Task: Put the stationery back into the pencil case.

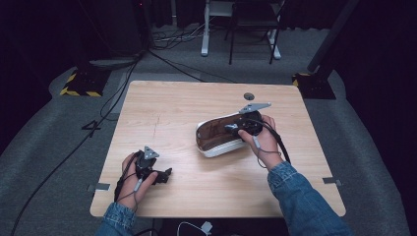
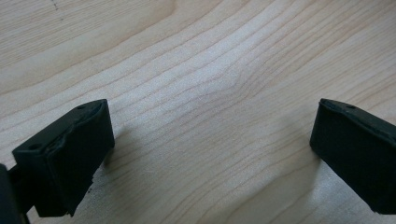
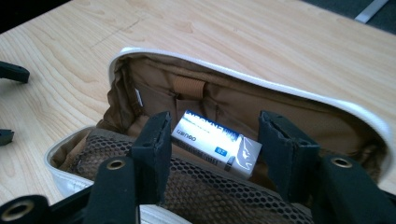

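The right gripper (image 3: 212,140) is positioned at the open mouth of the white pouch (image 1: 219,140), its jaws at a narrow setting on either side of a small white-and-blue box (image 3: 215,143); contact between pads and box appears likely but cannot be confirmed. The box lies inside the brown-lined interior, just ahead of the jaws and above a mesh pocket (image 3: 205,196). The left gripper (image 2: 212,154) rests low over the bare table (image 2: 196,70), jaws spread wide with nothing between them.
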### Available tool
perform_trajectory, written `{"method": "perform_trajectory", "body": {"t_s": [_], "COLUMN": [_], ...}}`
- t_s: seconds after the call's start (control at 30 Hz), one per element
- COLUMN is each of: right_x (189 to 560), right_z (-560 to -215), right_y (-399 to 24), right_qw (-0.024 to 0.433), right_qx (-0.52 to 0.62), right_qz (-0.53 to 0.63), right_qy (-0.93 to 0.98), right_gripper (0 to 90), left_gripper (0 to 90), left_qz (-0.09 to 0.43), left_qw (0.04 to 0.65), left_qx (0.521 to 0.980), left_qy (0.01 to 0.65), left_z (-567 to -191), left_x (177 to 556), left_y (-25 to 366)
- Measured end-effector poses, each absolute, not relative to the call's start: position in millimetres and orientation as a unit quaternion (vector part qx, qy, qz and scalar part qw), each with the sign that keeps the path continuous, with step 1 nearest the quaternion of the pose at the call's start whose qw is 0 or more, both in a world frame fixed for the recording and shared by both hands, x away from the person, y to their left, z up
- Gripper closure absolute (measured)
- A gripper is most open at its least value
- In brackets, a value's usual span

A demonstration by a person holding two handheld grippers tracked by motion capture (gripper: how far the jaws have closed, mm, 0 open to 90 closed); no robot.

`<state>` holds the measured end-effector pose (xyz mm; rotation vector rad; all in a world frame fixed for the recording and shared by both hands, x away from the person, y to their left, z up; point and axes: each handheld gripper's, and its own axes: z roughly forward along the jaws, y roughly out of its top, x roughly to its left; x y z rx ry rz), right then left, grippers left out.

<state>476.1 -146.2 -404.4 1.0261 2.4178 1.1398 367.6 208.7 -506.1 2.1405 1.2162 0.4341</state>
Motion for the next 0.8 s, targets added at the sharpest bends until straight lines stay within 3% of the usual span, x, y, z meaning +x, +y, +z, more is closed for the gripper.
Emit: {"method": "perform_trajectory", "body": {"t_s": [0.8], "right_x": [496], "right_z": [-428], "right_y": [-118], "right_qw": [0.143], "right_qx": [0.366], "right_qz": [0.329], "right_qy": [0.859], "right_gripper": [45.8], "left_gripper": [0.2], "left_qz": [0.164], "left_qw": [0.315], "left_qx": [0.813], "left_qy": [0.462], "left_z": [-506], "left_x": [368], "left_y": [209]}}
